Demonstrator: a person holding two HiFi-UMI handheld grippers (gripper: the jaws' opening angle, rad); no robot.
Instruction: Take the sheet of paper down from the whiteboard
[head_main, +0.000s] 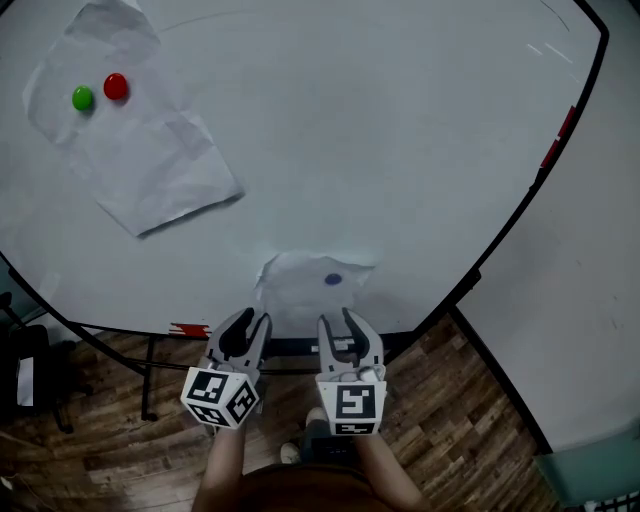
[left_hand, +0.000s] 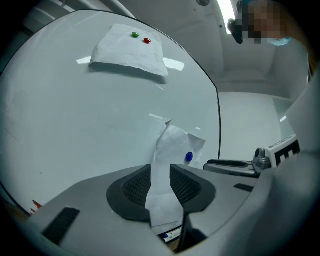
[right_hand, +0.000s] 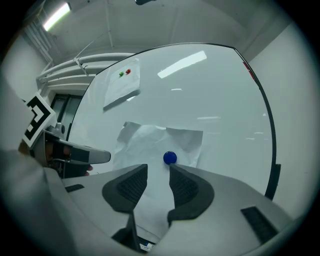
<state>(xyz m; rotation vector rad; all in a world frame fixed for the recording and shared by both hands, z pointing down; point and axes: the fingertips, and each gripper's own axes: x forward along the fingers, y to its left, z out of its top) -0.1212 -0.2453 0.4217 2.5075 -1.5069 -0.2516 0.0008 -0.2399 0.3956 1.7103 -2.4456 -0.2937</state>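
Note:
A crumpled white sheet (head_main: 310, 285) hangs at the bottom middle of the whiteboard (head_main: 400, 130), pinned by one blue magnet (head_main: 333, 279). My left gripper (head_main: 255, 318) is at the sheet's lower left and my right gripper (head_main: 338, 316) just below the magnet. In the left gripper view the sheet (left_hand: 172, 145) runs down through the narrow gap of the left gripper (left_hand: 161, 172), whose jaws stand apart. In the right gripper view the right gripper (right_hand: 158, 172) is open, with the sheet (right_hand: 150, 140) and blue magnet (right_hand: 170, 158) right beyond its tips.
A second, larger sheet (head_main: 150, 160) sits at the board's upper left under a green magnet (head_main: 83, 98) and a red magnet (head_main: 116, 86). The board's black frame (head_main: 500, 240) curves down the right side. Stand legs (head_main: 150, 380) rest on wooden floor, with a wall at right.

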